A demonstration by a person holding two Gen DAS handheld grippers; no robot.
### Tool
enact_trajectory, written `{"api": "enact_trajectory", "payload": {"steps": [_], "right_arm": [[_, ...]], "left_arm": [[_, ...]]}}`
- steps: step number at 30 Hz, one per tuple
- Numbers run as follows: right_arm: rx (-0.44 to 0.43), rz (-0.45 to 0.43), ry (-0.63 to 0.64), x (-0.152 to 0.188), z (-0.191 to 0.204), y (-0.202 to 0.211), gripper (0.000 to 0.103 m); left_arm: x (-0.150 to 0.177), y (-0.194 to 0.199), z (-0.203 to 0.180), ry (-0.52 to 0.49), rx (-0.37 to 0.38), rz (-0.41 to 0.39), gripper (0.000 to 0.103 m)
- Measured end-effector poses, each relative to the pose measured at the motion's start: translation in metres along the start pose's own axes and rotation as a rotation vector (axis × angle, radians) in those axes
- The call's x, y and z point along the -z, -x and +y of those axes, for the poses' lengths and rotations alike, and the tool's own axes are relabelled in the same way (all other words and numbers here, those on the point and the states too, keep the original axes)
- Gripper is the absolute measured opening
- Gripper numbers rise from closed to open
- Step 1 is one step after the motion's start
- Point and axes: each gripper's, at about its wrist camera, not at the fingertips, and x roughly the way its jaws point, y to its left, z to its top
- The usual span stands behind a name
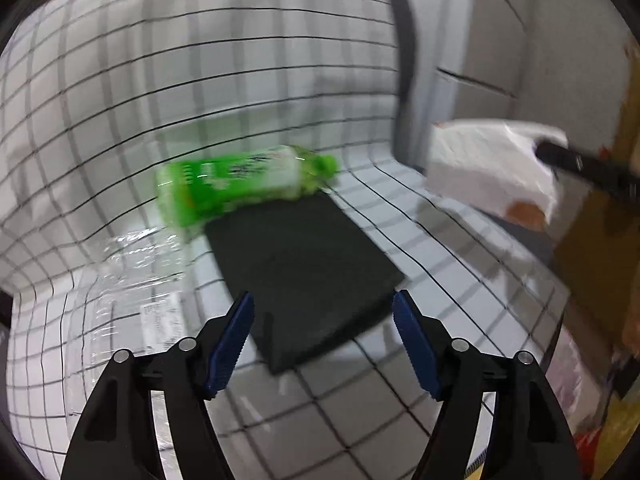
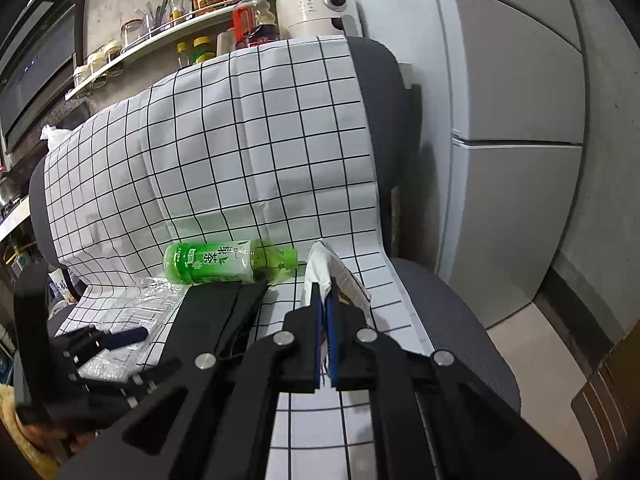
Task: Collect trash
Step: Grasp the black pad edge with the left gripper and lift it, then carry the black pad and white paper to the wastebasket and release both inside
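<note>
Right tongs (image 2: pixel 323 300) pinch white wrapper (image 2: pixel 320 268), frame centre; left tongs (image 1: pixel 323 340) spread above black pad (image 1: pixel 304 272). Green bottle (image 2: pixel 228 262) mid-frame on chair. Thin grip: wrapper may slip free.

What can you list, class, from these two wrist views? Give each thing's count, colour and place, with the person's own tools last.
green tea bottle: one, green with a white label, lying on its side at the back of the seat.
clear plastic wrapper: one, transparent, flat on the seat's left part.
black flat pad: one, black, mid-seat in front of the bottle.
white paper wrapper: one, white, pinched by the right tool.
checked cloth: one, white with black lines, draped over the chair.
chair: one, grey.
refrigerator: one, grey, right of the chair.
shelf of bottles and jars: several, mixed colours, behind the chair.
left hand-held gripper: black with blue pads, open above the pad.
right hand-held gripper: black with blue pads, shut on the paper.
</note>
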Motion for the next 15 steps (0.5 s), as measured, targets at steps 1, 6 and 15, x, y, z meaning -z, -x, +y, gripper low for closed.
{"api": "enact_trajectory", "payload": {"steps": [1, 6, 15], "right_arm": [[-0.003, 0.0, -0.007, 0.001, -0.003, 0.003, 0.003], [0.002, -0.004, -0.025, 0.003, -0.01, 0.015, 0.003], [-0.001, -0.009, -0.033, 0.004, -0.015, 0.021, 0.003]], "left_arm": [[0.0, -0.003, -0.009, -0.034, -0.017, 0.006, 0.075], [0.004, -0.032, -0.036, -0.147, -0.119, 0.047, 0.076], [0.007, -0.06, -0.04, -0.191, -0.222, 0.081, 0.074]]}}
